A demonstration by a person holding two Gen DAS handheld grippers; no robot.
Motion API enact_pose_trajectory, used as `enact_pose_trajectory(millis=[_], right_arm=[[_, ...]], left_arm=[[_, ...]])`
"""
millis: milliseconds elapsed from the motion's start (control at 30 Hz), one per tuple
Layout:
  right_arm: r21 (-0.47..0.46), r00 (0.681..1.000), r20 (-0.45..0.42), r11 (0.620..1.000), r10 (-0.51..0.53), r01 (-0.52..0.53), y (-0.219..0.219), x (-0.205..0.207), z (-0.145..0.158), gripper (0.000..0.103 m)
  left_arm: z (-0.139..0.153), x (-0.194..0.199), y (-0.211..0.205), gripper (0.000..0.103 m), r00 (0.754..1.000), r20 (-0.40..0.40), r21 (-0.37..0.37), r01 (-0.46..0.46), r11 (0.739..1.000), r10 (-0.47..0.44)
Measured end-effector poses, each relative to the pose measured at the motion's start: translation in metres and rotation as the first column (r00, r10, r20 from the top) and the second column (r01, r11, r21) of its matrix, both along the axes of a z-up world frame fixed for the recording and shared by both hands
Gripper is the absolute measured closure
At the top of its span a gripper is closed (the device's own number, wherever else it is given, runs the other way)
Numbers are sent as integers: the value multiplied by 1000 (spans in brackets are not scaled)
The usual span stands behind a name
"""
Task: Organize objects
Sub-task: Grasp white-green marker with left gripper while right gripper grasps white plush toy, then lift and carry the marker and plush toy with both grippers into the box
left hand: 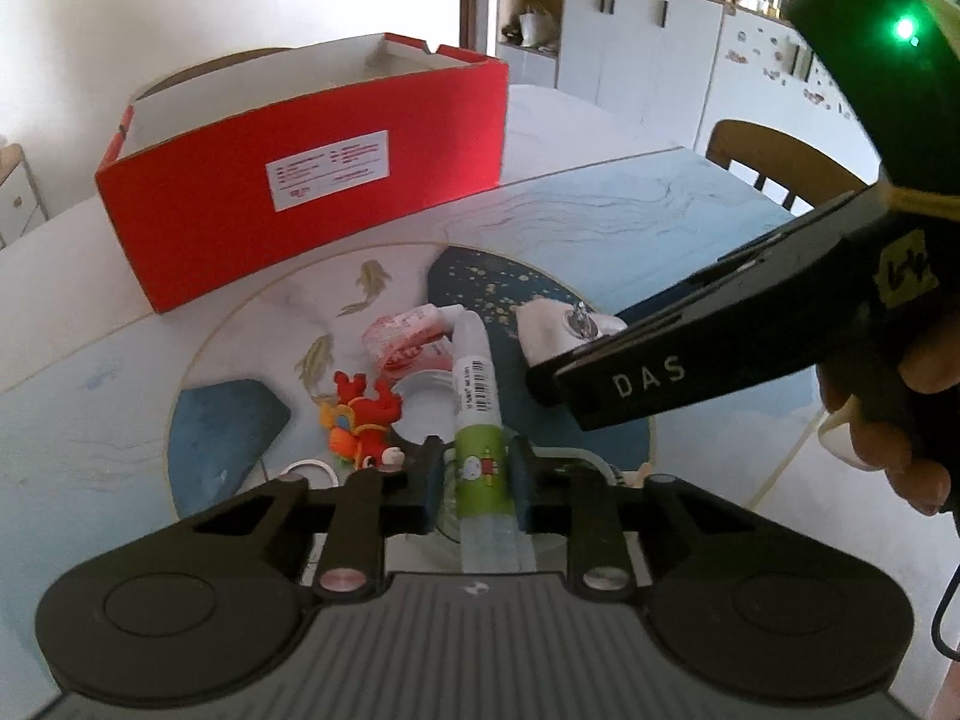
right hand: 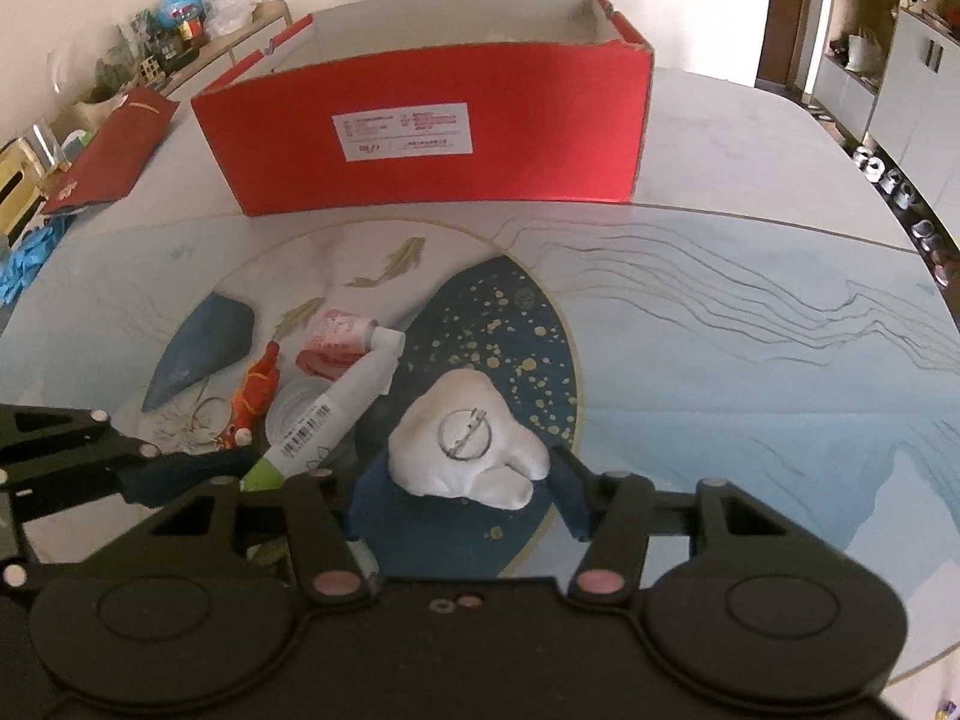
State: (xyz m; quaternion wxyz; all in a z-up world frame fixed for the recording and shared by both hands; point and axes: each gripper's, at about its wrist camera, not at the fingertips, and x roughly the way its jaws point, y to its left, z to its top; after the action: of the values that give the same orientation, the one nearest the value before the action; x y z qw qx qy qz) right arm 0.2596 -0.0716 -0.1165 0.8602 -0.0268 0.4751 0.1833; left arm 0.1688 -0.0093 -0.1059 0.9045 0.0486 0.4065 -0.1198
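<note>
Two grippers work at once. Left gripper (left hand: pixel 474 474) has its fingers clenched on the white-and-green plastic tube (left hand: pixel 477 420), amid the clutter at the middle of the painted tabletop (right hand: pixel 750 360). Right gripper (right hand: pixel 462 492) straddles the white plush tooth-shaped toy (right hand: pixel 465 438), fingers not visibly pressing it. Open red cardboard box (right hand: pixel 432 138) waits toward the far edge. Risk: the tube's tip drags the pink sachet (left hand: pixel 405 339) on lifting, or the soft toy slips.
</note>
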Motion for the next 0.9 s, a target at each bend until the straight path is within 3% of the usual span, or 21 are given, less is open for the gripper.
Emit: enact_pose_trajectory(millis=[267, 533, 900], right_arm=[[0, 1000, 4, 1000, -12, 12, -8, -19, 17, 48], [20, 1000, 20, 1000, -20, 20, -19, -34, 38, 48], [23, 998, 52, 999, 27, -28, -18, -44, 69, 48]], left_arm=[[0, 3, 6, 86, 1000, -16, -20, 16, 1000, -16], [6, 7, 32, 86, 993, -85, -170, -92, 981, 78], [40, -3, 39, 86, 996, -21, -230, -87, 969, 85]])
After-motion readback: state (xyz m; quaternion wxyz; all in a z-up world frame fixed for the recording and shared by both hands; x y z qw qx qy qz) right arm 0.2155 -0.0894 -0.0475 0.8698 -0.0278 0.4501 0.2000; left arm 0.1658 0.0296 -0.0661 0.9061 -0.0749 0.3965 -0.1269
